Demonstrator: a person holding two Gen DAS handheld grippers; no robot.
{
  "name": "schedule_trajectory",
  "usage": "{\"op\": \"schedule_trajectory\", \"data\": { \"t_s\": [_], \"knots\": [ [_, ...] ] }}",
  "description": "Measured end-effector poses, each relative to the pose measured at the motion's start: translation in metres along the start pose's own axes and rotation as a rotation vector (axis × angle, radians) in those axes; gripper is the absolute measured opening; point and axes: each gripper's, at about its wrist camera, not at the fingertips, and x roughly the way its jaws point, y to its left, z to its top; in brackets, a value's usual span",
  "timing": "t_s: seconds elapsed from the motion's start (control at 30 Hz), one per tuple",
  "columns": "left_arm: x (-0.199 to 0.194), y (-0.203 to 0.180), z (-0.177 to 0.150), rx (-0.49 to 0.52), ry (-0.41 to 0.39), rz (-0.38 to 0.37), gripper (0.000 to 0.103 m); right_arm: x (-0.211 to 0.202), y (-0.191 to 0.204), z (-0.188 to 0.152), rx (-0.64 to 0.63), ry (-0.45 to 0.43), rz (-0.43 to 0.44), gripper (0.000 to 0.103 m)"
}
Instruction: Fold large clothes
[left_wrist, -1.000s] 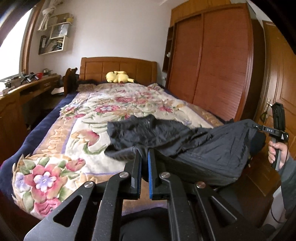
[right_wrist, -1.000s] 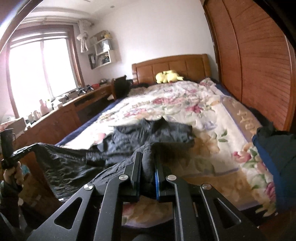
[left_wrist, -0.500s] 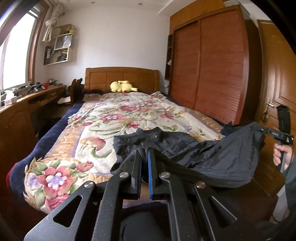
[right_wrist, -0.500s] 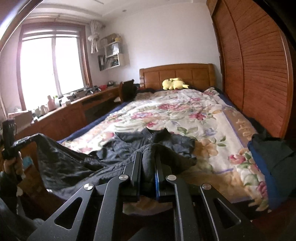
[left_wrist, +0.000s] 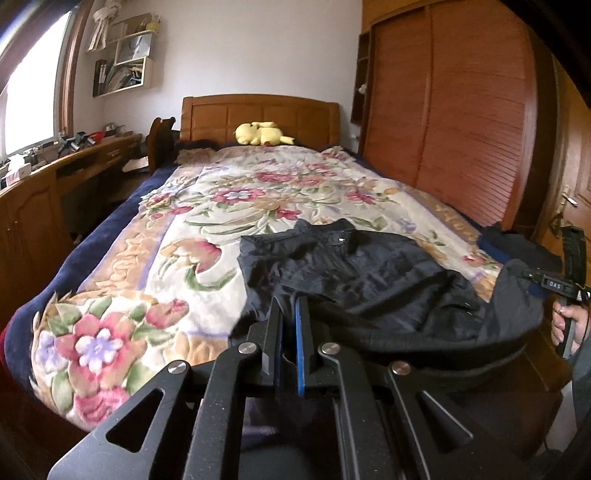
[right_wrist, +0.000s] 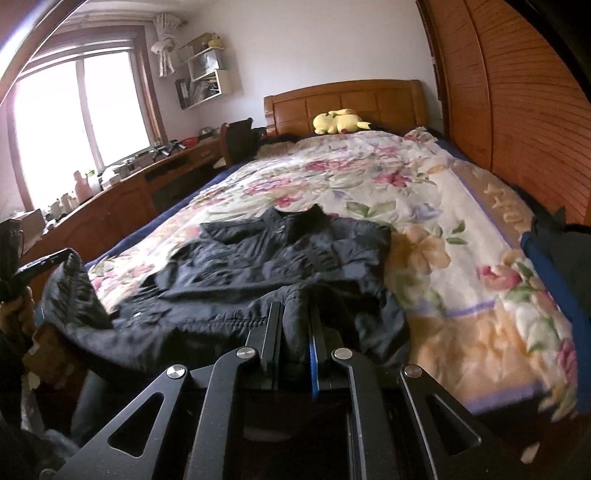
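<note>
— Lying where, that black jacket?
— Collar end on the floral bedspread (hem off its foot). Left gripper and right gripper each clamp the hem.

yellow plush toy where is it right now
The yellow plush toy lies at the head of the bed against the wooden headboard, far beyond the black jacket, in both wrist views.
</note>
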Motion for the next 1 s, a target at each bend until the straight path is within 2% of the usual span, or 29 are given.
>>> {"op": "schedule_trajectory", "data": {
  "t_s": [0.17, 0.37, 0.53, 0.83, 1.0],
  "knots": [
    [0.045, 0.000, 0.038, 0.026, -0.029, 0.064, 0.006, 0.049, -0.018, 0.040, -0.033, -0.025, -0.040, 0.011],
    [0.094, 0.015, 0.082, 0.036, -0.078, 0.137, 0.006, 0.134, -0.033, 0.104, -0.095, -0.032, -0.115, 0.011],
    [0.134, 0.029, 0.108, 0.021, -0.076, 0.122, 0.006, 0.196, -0.028, 0.137, -0.133, -0.026, -0.172, 0.011],
    [0.197, 0.033, 0.127, 0.029, -0.047, 0.116, 0.006, 0.256, -0.027, 0.154, -0.129, 0.005, -0.231, 0.011],
    [0.223, 0.031, 0.125, 0.006, -0.029, 0.119, 0.006, 0.280, -0.038, 0.145, -0.069, 0.050, -0.214, 0.012]
  ]
}}
